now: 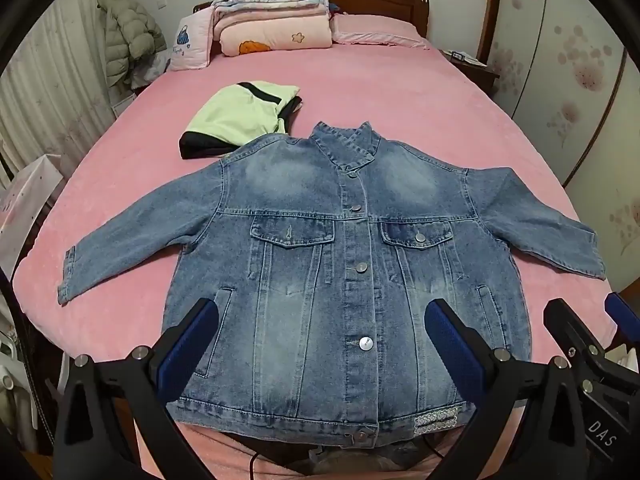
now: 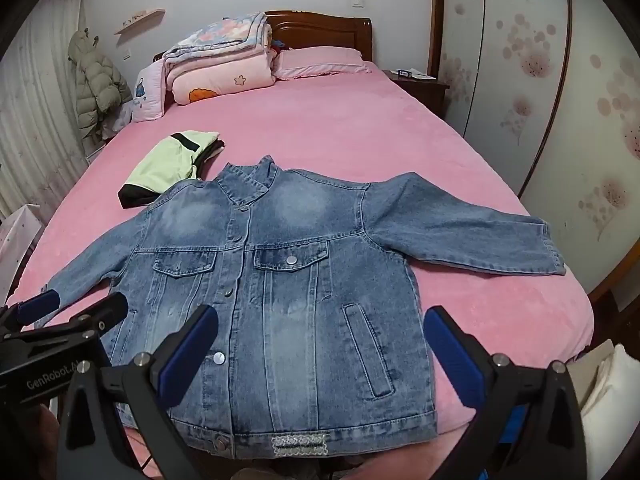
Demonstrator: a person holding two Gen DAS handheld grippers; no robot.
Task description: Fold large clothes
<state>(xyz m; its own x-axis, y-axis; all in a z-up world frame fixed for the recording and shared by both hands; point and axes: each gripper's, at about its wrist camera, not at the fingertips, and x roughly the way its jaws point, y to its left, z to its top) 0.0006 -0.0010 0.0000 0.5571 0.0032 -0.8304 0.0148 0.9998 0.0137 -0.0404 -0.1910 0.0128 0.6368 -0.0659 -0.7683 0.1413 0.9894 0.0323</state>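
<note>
A blue denim jacket (image 1: 312, 248) (image 2: 280, 288) lies flat and buttoned on the pink bed (image 1: 400, 104) (image 2: 340, 132). Its collar points toward the headboard and both sleeves are spread outward. In the left wrist view my left gripper (image 1: 320, 306) hovers open above the lower front near the hem, with nothing between its blue pads (image 1: 192, 344). My right gripper (image 2: 322, 314) is open too, above the jacket's lower right half, and holds nothing. Each gripper shows at the edge of the other's view: the right gripper (image 1: 588, 308), the left gripper (image 2: 76, 304).
A folded pale-green and black garment (image 1: 240, 120) (image 2: 168, 164) lies just beyond the jacket's left shoulder. Folded quilts (image 1: 272, 20) (image 2: 220, 68) and a pillow (image 2: 320, 60) are stacked by the headboard. A nightstand (image 2: 420, 84) and wardrobe (image 2: 540, 80) stand on the right, and a puffer coat (image 1: 128, 32) hangs on the left.
</note>
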